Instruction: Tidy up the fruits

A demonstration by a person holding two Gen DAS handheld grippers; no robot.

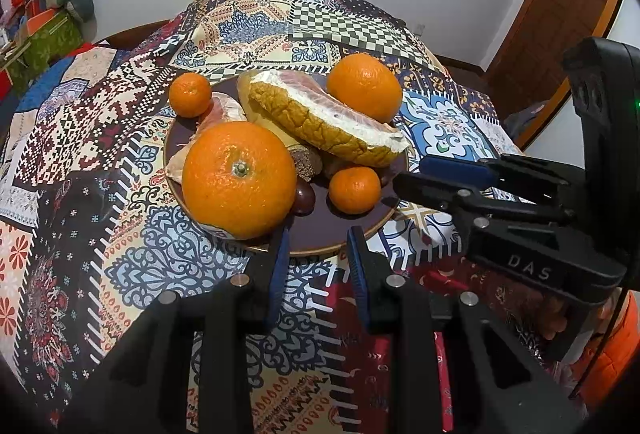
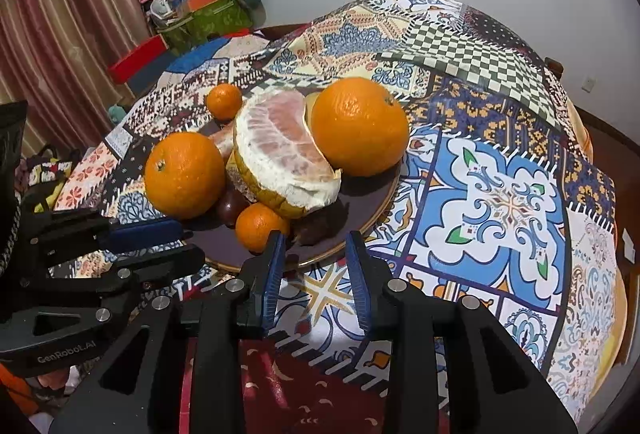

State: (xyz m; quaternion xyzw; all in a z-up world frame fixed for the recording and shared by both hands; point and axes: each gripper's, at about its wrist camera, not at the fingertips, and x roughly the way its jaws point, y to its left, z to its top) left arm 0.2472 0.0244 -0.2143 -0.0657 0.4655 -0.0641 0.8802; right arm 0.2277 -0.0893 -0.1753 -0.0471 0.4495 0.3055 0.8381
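A dark purple plate (image 1: pixel 344 230) (image 2: pixel 360 210) on the patterned tablecloth holds two big oranges (image 1: pixel 239 180) (image 1: pixel 365 87), two small mandarins (image 1: pixel 354 190) (image 1: pixel 189 94), a peeled pomelo wedge (image 1: pixel 320 118) (image 2: pixel 280 154) and dark chestnuts (image 1: pixel 305 192). My left gripper (image 1: pixel 318 234) is open and empty at the plate's near rim. My right gripper (image 2: pixel 316 238) is open and empty at the plate's near right rim, beside the near mandarin (image 2: pixel 260 226). Each gripper shows in the other's view: the right one (image 1: pixel 416 176), the left one (image 2: pixel 184 242).
The round table is covered by a patchwork cloth (image 2: pixel 500 194). Boxes and a stuffed cushion (image 2: pixel 208 6) stand behind the table at the left by a curtain. A wooden door (image 1: pixel 560 14) is at the right.
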